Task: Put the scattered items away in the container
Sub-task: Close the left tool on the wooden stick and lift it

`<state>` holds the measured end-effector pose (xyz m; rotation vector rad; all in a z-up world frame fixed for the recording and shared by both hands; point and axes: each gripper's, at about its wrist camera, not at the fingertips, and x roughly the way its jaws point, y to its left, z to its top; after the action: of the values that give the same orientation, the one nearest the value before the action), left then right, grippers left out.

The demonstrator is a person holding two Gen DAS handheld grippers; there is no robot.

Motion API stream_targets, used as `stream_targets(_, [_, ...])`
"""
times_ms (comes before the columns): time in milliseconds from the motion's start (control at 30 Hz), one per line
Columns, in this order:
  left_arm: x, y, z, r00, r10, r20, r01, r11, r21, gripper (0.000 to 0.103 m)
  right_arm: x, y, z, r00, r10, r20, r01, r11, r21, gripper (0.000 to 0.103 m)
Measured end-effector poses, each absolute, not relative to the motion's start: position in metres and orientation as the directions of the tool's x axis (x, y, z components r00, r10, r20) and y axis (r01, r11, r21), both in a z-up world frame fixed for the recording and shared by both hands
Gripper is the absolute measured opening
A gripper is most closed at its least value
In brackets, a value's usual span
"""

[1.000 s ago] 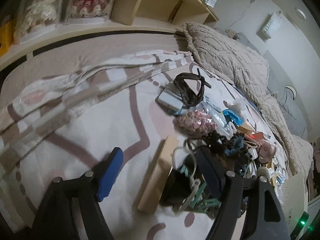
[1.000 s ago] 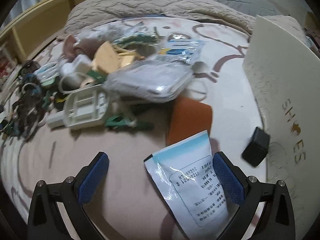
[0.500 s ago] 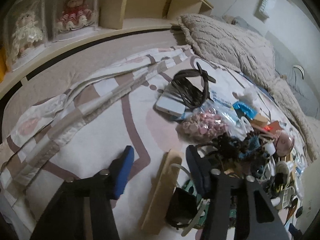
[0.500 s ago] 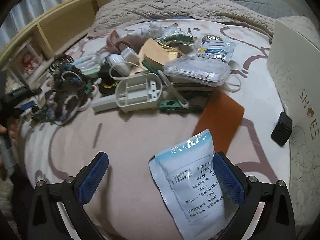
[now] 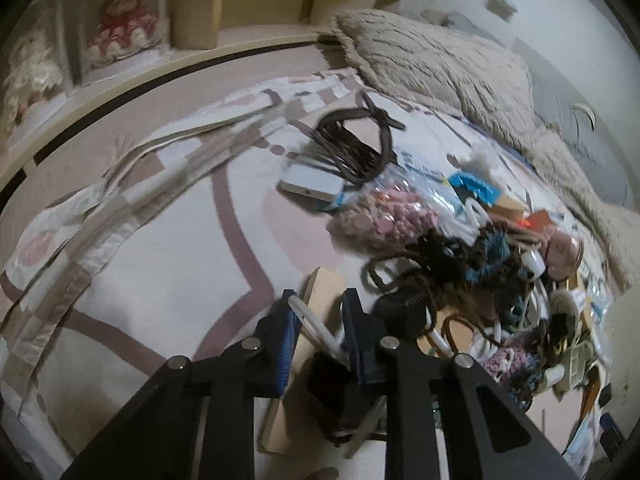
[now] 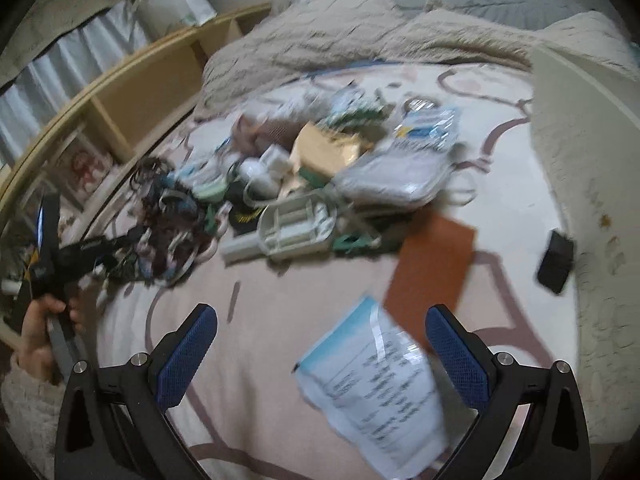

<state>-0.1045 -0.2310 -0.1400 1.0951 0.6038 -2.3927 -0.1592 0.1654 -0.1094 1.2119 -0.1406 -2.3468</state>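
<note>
Closing its jaws, the left gripper (image 5: 318, 320) had a white plastic loop (image 5: 316, 326) between its blue pads, with a flat tan board (image 5: 316, 300) lying under the fingers; whether the pads already pressed on the loop could not be told. A black block (image 5: 326, 376) sat just below the fingertips. Beyond lay the pile of scattered items (image 5: 460, 248) on the patterned bedspread (image 5: 160, 260): a dark coiled strap (image 5: 352, 148) over a white flat device (image 5: 312, 186), a clear bag of pink pieces (image 5: 384, 216), and tangled dark and blue yarn (image 5: 472, 256). No lettering on these could be read.

The right gripper (image 6: 322, 344) stood released, jaws wide, with nothing between the pads. A white and light-blue pouch (image 6: 376, 384) lay beneath it, nearer the right finger; its printed lines of small text were blurred and unreadable. A rust-brown sheet (image 6: 432, 264) lay just beyond the pouch. At the right edge stood the white container (image 6: 580, 184), with gold lettering on its wall too smeared to read, and a small black box (image 6: 556, 262) rested against that wall. A white plastic tray (image 6: 298, 224) and a clear zip pouch (image 6: 396, 178) lay in the pile. The person's hand (image 6: 40, 334) held the left tool's handle at the far left.
</note>
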Motion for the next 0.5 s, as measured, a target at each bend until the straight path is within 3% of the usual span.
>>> stream_targets(267, [-0.088,-0.248,-0.128,-0.631,-0.262,-0.731,0.612,-0.746,-0.261,0.021,-0.168,0.186,-0.11,-0.503,-0.455,-0.735,0.291,-0.89,0.352,0.103])
stream_targets(500, [-0.076,-0.26,-0.125,-0.635,-0.299,-0.712,0.653,-0.701,-0.288,0.02,-0.171,0.19,-0.115,-0.51,-0.39,-0.766,0.26,-0.919,0.295,0.103])
